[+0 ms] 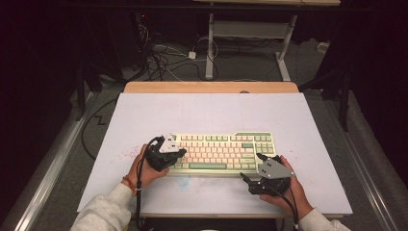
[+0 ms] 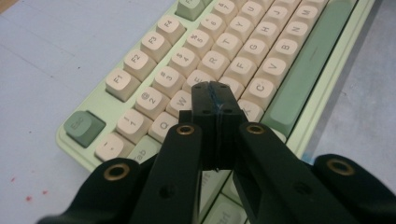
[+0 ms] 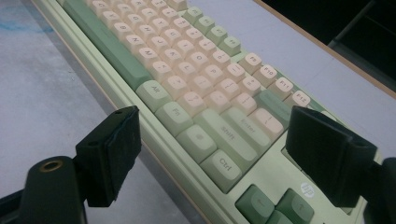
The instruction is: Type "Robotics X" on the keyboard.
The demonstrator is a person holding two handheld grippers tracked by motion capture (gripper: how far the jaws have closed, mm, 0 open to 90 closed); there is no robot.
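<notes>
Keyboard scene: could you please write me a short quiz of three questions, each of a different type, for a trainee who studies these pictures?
1. True or false: the left gripper has its jaws pressed together over the letter keys of the keyboard.
2. Multiple choice: how do the jaws of the right gripper stand? A) wide apart, B) shut on a keycap, C) shut on a cable.
3. Fill in the word: in the high view, the keyboard lies on a pale ____ that covers the wooden table.

Key
1. True: the two pads meet with no gap, near the E and D keys.
2. A: the jaws stand apart at the keyboard's Ctrl and Shift corner, holding nothing.
3. Sheet.
</notes>
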